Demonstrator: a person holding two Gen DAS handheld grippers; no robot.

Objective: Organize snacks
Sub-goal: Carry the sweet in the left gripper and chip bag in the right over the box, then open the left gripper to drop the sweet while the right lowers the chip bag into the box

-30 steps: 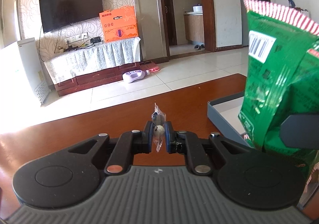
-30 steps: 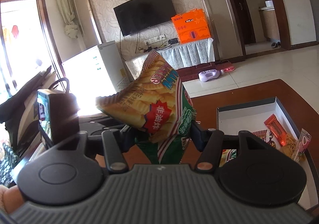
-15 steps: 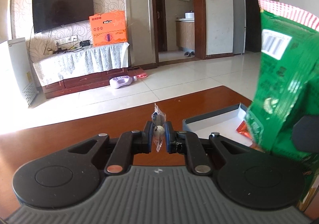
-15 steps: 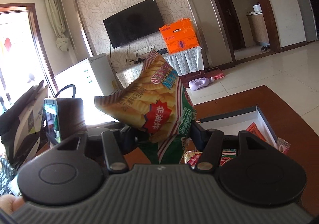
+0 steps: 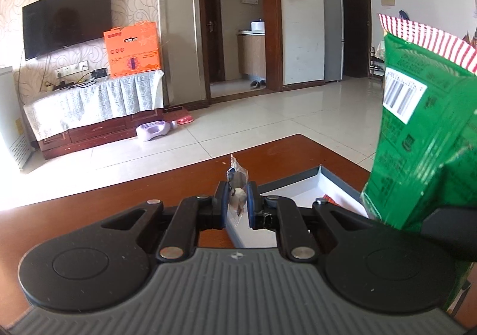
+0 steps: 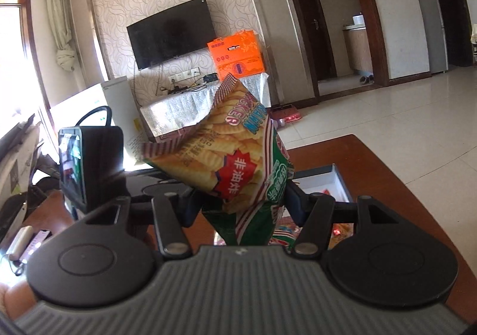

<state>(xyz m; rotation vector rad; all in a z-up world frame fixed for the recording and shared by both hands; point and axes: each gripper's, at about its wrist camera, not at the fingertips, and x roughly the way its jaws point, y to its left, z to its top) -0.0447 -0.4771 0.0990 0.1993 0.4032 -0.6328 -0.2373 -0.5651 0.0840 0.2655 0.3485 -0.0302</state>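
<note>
1. Between the pads of the left hand-held gripper (image 5: 238, 204): one small sweet in a clear wrapper (image 5: 237, 186), pinched upright, the jaws pressed almost together on it, the twisted end of the wrapper standing above the pads.
2. Just behind and below that gripper: a shallow box (image 5: 301, 178), grey outside and white inside, open at the top, lying on the bench (image 5: 89, 206). A red packet (image 5: 331, 199) shows at its inner right.
3. Right hand-held gripper (image 6: 240, 201): jaws part-spread and clamped on a chip bag (image 6: 226, 162), held by its lower end and raised above the bench. Front face yellow with ridged chips, a red starburst bearing Chinese characters, green sides, red-and-white striped seal. In the left wrist view the same bag fills the right edge, showing its green back and barcode.
4. Under and behind the bag, right wrist view: the same box (image 6: 342, 183), with red and yellow packets (image 6: 340, 229) inside it.
5. Bench: dark reddish wood, glossy, with sunlight falling on its left part.
6. Left of the bag, right wrist view: a black device with a lit screen (image 6: 89, 169), standing upright.
7. Room beyond: tiled floor (image 5: 298, 120), wall television (image 5: 67, 17), orange carton (image 5: 132, 50) on a cloth-covered cabinet, purple bottle (image 5: 153, 129) lying on the floor, open doorway.
</note>
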